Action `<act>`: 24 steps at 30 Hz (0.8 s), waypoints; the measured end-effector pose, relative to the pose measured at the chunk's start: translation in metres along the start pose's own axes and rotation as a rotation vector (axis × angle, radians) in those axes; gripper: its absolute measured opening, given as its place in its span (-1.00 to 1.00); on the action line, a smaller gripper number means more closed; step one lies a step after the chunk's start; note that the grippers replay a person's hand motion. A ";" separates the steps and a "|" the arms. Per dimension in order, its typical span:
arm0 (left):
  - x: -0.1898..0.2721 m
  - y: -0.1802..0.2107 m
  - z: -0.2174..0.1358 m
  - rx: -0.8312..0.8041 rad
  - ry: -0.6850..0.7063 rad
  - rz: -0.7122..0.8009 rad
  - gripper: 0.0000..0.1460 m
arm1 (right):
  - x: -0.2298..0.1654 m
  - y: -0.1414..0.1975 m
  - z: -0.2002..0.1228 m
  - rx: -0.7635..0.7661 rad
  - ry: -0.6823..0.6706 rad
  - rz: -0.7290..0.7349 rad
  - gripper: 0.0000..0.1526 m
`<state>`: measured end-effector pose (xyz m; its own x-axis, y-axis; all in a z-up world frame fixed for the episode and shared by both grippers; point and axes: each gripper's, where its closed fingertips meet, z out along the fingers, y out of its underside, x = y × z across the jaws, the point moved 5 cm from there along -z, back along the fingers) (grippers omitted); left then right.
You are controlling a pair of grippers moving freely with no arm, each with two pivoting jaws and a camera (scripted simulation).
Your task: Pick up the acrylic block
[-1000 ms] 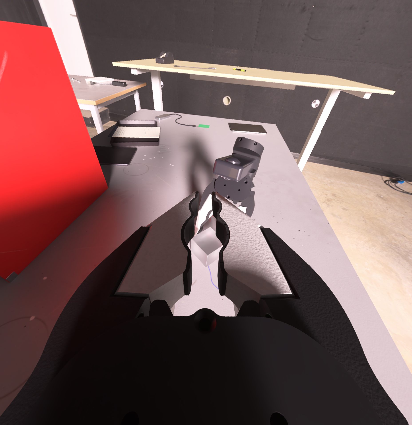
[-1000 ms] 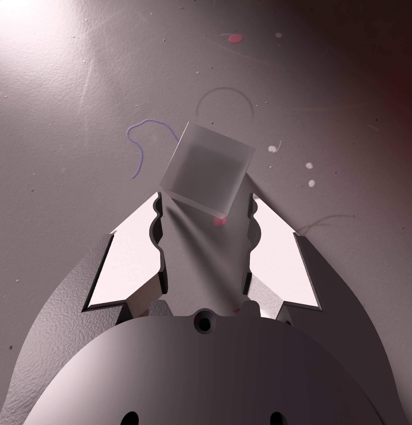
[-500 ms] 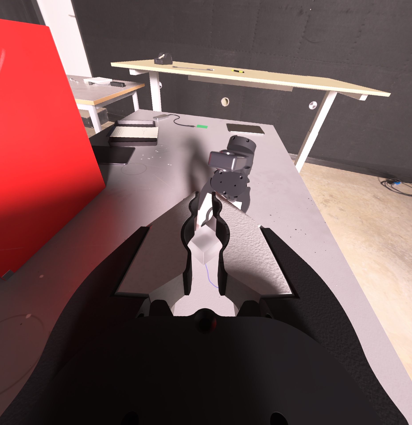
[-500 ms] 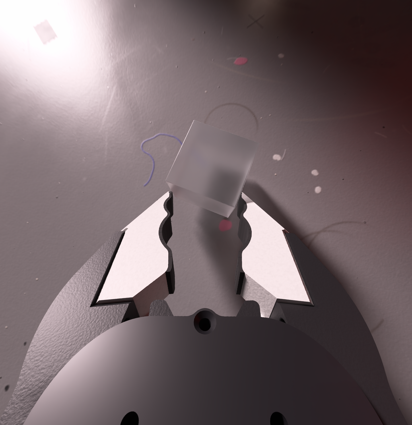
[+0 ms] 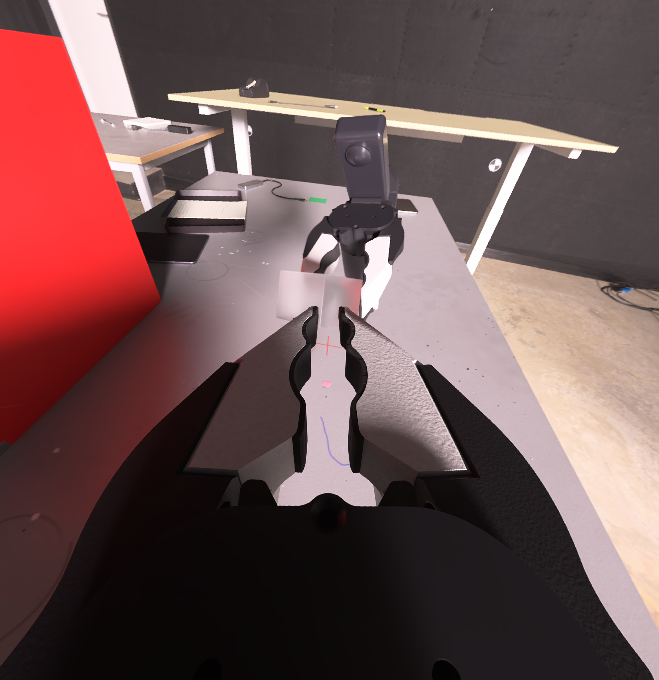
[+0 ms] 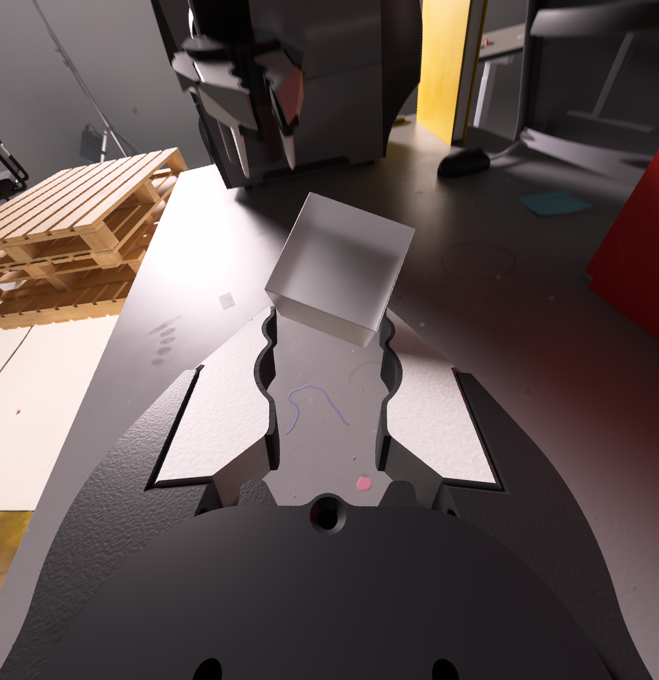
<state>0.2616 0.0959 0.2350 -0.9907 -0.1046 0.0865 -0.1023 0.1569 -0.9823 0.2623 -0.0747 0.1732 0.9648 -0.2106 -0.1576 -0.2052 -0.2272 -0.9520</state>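
Note:
The acrylic block (image 6: 339, 272) is a clear, frosted cube. My right gripper (image 6: 330, 320) is shut on its near lower part and holds it tilted above the grey table (image 6: 210, 239). In the left wrist view the block (image 5: 302, 298) hangs just past my left gripper (image 5: 327, 312), with the right gripper (image 5: 357, 239) upright behind it. My left gripper holds nothing; its jaws stand almost together with a narrow gap. It also shows at the top of the right wrist view (image 6: 263, 154), pointing down beyond the block.
A tall red panel (image 5: 44, 220) stands along the table's left side. Notebooks (image 5: 206, 217) and a dark pad lie at the back left. The table's right edge (image 5: 512, 368) drops to the floor. In the right wrist view, wooden pallets (image 6: 74, 235), a dark cabinet (image 6: 339, 92) and a mouse (image 6: 462, 162) show.
My right gripper closed on the block, lifted it off the table and swung up from pointing down to pointing forward. The left gripper stayed nearly in place with the same narrow gap.

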 end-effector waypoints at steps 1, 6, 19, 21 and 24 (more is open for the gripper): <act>0.001 -0.001 0.001 0.006 0.009 -0.007 -0.85 | 0.000 -0.006 0.001 0.014 -0.003 -0.015 -0.26; 0.004 -0.001 0.003 -0.009 0.015 -0.007 -0.85 | -0.003 -0.019 0.004 0.054 -0.035 -0.035 -0.26; 0.006 0.003 0.010 -0.041 0.024 -0.009 -0.85 | -0.010 -0.023 0.004 0.075 -0.067 -0.046 -0.26; 0.006 0.004 0.010 -0.048 0.025 -0.008 -0.85 | -0.010 -0.024 0.003 0.077 -0.060 -0.046 -0.26; 0.006 0.005 0.011 -0.050 0.027 -0.014 -0.85 | -0.010 -0.025 0.001 0.083 -0.051 -0.049 -0.26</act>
<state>0.2556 0.0855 0.2286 -0.9912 -0.0810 0.1048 -0.1195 0.2047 -0.9715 0.2579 -0.0660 0.1983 0.9809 -0.1518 -0.1219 -0.1456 -0.1560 -0.9770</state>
